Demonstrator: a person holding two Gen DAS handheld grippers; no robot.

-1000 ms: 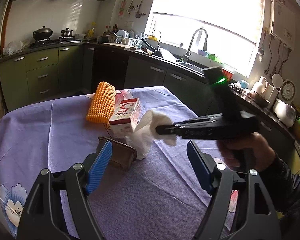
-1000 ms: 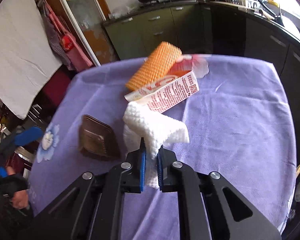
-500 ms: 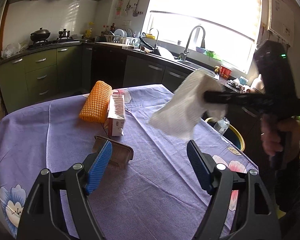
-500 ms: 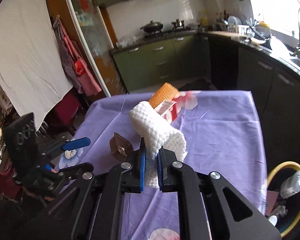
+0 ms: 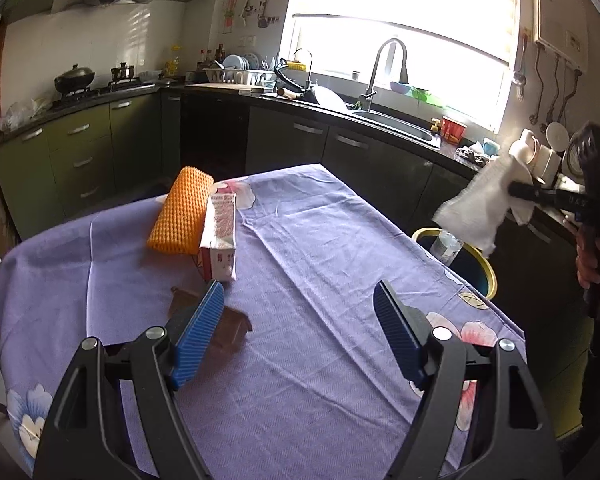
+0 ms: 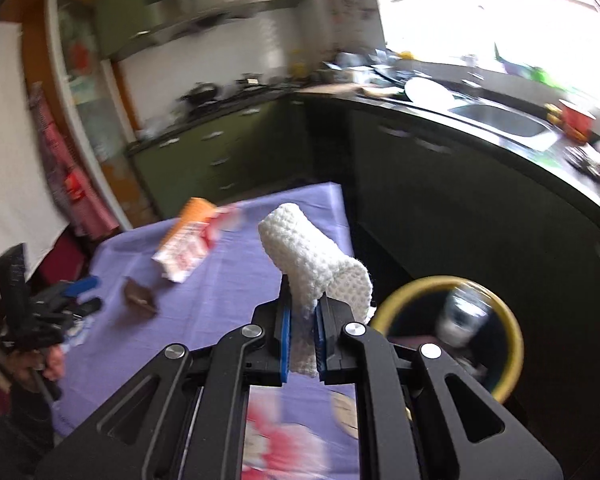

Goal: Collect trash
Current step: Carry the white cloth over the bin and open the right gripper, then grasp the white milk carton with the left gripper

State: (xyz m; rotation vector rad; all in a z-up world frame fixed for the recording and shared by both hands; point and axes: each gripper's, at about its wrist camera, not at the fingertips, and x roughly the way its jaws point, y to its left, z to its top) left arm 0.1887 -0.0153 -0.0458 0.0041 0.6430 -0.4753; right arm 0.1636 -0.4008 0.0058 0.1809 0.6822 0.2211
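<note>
Right gripper (image 6: 300,334) is clenched on a white paper towel (image 6: 312,256); the blue pads pinch its lower end and the rest folds up and over to the right, at frame centre in the right wrist view. From the left wrist view the same towel (image 5: 480,208) hangs in the air at right of frame, off the table edge and just above-right of the bin. Bin (image 6: 512,320), yellow rim, sits on the floor beside the table's right edge, lower right of the right wrist view; a clear plastic bottle (image 6: 462,312) lies inside it, blurred. Left gripper (image 5: 300,334) is released, jaws wide apart with nothing between them, low over the purple tablecloth (image 5: 320,248) at bottom centre. Just behind its left pad a brown tray (image 5: 236,322) lies on the cloth, partly hidden. Further up-left, a red-and-white carton (image 5: 220,240) lies on its side, touching an orange mesh roll (image 5: 180,212) on its left. Kitchen counter with sink (image 5: 396,124) runs across the upper frame under a bright window. The person's hand (image 5: 588,260) holds the right gripper's handle at far right.
</note>
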